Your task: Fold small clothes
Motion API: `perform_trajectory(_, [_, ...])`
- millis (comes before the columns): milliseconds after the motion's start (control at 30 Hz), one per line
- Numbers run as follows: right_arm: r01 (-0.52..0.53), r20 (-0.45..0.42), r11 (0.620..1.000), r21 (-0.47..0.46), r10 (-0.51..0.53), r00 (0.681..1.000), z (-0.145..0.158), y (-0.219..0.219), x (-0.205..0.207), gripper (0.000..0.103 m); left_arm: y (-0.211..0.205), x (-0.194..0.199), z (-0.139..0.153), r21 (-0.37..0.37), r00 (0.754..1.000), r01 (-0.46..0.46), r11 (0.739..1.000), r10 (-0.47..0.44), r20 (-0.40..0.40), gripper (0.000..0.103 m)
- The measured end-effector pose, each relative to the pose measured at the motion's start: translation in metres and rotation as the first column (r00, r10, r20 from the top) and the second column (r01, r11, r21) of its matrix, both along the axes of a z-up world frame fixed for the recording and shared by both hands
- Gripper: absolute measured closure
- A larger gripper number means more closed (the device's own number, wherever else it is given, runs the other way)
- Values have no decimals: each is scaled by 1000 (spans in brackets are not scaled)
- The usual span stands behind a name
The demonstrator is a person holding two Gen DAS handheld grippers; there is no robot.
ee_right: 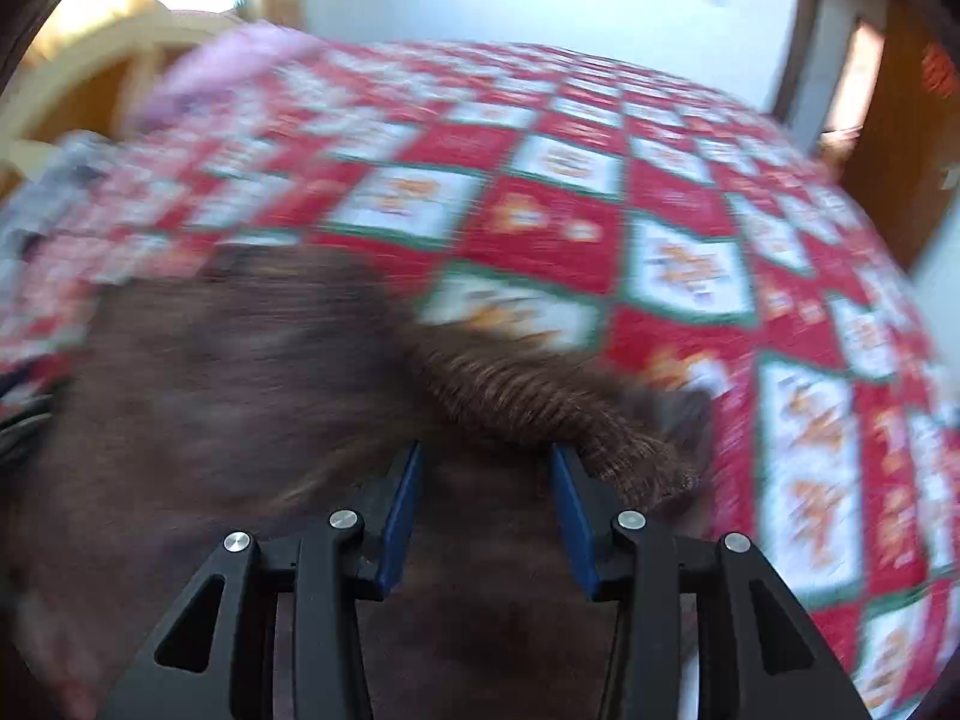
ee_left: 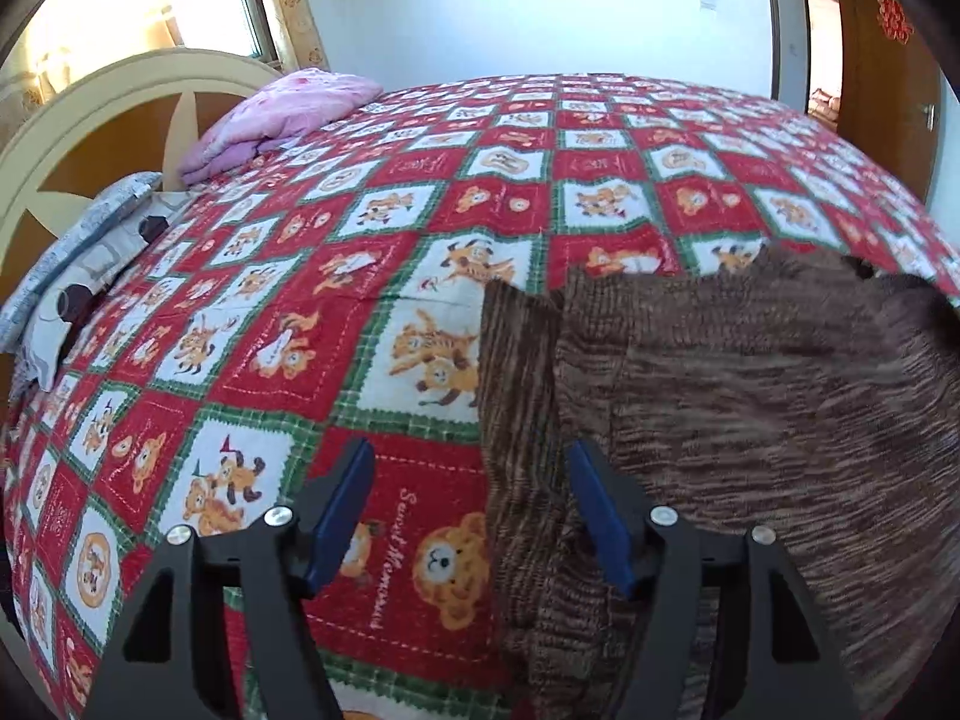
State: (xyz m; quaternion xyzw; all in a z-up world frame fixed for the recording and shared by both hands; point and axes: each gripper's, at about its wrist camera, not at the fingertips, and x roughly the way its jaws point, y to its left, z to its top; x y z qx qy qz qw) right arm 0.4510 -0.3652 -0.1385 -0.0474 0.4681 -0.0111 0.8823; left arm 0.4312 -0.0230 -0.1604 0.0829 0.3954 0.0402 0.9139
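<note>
The brown knitted garment [ee_left: 750, 408] lies flat on the bed [ee_left: 372, 252], on the red checked bear-print quilt. In the left wrist view it fills the right half of the picture, and its ribbed left edge [ee_left: 516, 420] runs from near the camera away up the bed, so its border here lies roughly along the line the claw points.

The left claw [ee_left: 471, 510] straddles that ribbed edge. Its left blue pad [ee_left: 342, 516] hangs over bare quilt. Its right pad [ee_left: 600, 516] is over the knit. The jaws stand well apart and press on nothing. The claw tilts down towards the bed.

The right claw [ee_right: 486, 510] is over the same garment's other side. This view is smeared by motion. A ribbed roll of knit, a cuff or hem [ee_right: 540, 414], lies just ahead of the fingertips and slants down to the right, touching or nearly touching the right pad [ee_right: 573, 510]. The jaws are apart, with dark knit below and between them, but no grip shows.

By my reading, each hand is nearest its own side of the garment, and the left is better placed to pinch the ribbed border and carry it across. A pink folded blanket [ee_left: 282, 114] lies far off by the headboard.
</note>
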Motion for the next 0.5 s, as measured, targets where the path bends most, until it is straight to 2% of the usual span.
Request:
perform_trajectory(67, [104, 25, 995, 7, -104, 994, 2, -20, 22, 58, 2, -2, -4, -3, 1000, -10, 1000, 10, 3, 33])
perform_trajectory(133, [189, 51, 982, 5, -189, 981, 13, -29, 33, 58, 8, -2, -2, -23, 999, -36, 999, 36, 2, 27])
perform_trajectory(167, [203, 67, 979, 14, -204, 977, 19, -28, 32, 57, 12, -3, -4, -34, 998, -56, 998, 56, -9, 27])
perform_trajectory(267, [128, 113, 989, 76, -136, 984, 36, -4, 17, 56, 18, -8, -6, -70, 997, -71, 995, 70, -14, 26])
perform_trajectory(300, [56, 114, 995, 88, -66, 991, 39, 13, 8, 56, 18, -11, -7, -77, 998, -70, 995, 69, -7, 26])
perform_trajectory(367, [-10, 107, 995, 103, -1, 994, 39, 31, -9, 57, 20, -13, -8, -91, 998, -70, 993, 69, -5, 25])
perform_trajectory(433, [-41, 108, 982, 184, 21, 994, 40, 32, -37, 56, 23, -14, -7, -116, 997, -71, 991, 71, -9, 25])
perform_trajectory(500, [-39, 103, 975, 218, 17, 995, 38, 20, -66, 57, 33, -22, -4, -201, 998, -61, 978, 57, -26, 26])
